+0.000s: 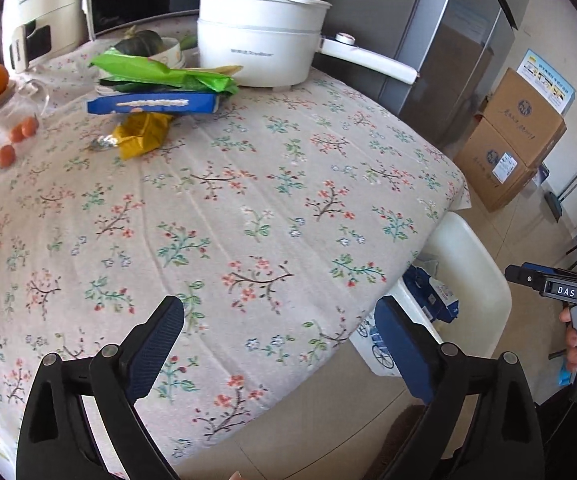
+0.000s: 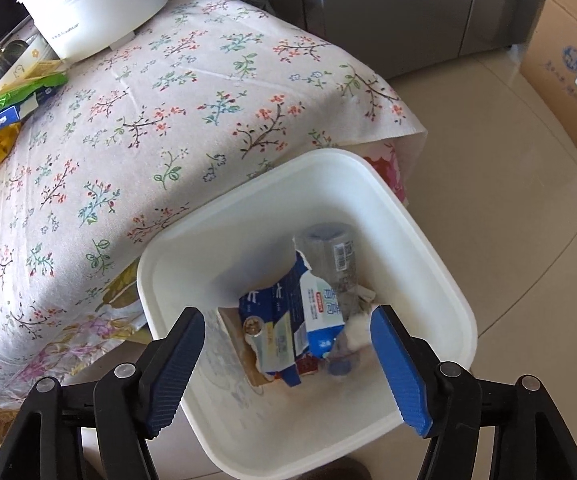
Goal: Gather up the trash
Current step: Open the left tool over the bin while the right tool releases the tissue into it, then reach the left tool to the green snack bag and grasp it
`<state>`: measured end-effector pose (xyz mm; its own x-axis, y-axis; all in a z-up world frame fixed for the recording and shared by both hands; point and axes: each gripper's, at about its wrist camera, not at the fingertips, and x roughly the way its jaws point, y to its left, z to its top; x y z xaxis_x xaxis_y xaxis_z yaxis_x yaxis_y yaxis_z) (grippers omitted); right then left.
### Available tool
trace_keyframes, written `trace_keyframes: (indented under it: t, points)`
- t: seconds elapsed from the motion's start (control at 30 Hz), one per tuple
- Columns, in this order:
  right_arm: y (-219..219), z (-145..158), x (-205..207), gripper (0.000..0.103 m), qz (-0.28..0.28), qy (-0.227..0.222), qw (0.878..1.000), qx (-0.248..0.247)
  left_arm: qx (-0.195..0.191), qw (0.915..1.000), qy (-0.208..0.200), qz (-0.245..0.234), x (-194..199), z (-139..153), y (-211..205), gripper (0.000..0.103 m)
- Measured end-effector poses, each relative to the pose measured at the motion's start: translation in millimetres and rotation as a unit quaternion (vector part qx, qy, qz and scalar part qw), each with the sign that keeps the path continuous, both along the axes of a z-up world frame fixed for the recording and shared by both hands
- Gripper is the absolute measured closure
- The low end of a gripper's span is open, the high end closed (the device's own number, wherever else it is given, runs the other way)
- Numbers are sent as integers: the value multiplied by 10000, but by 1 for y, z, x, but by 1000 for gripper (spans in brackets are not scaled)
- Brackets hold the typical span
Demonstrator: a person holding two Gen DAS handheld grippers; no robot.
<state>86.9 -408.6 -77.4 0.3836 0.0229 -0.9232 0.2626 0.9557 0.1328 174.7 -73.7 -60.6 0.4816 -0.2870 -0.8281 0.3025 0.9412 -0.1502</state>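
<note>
Some trash already lies in the white bin (image 2: 428, 240): a blue carton (image 2: 288, 316) and a clear bottle (image 2: 334, 256). The right gripper (image 2: 288, 360) hangs over it, wide and empty. The left gripper (image 1: 280, 344), also wide and empty, points over the surface (image 1: 248, 200), where green (image 1: 160, 72), blue (image 1: 152, 104) and yellow (image 1: 144, 136) wrappers are not yet collected.

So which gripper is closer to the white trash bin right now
Right. The right gripper hangs directly over the white trash bin, jaws open. The left gripper is over the table's near corner, beside the bin.
</note>
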Motion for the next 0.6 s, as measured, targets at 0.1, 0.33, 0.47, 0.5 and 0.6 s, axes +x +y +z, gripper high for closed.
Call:
trace_keyframes:
  t: [0.1,0.33,0.47,0.5,0.6]
  points:
    - [15,1,12,28,93,-30,10000,6,17,9996,-59,283,1,2,28,5]
    - [57,4,44,25,434,-95,9990,-92,164,9961,-42,864,14,2,75,5]
    - [81,10,66,24,621,-217,9977,-184,1,9938,1,1109,34,12,90,5]
    - [86,12,72,23,666,-246,9973,-197,-53,9931,-24,1169,40,16,92,5]
    - [98,14,89,23,807,-301,9960,-249,-221,9908,-119,1328,62,27,94,5]
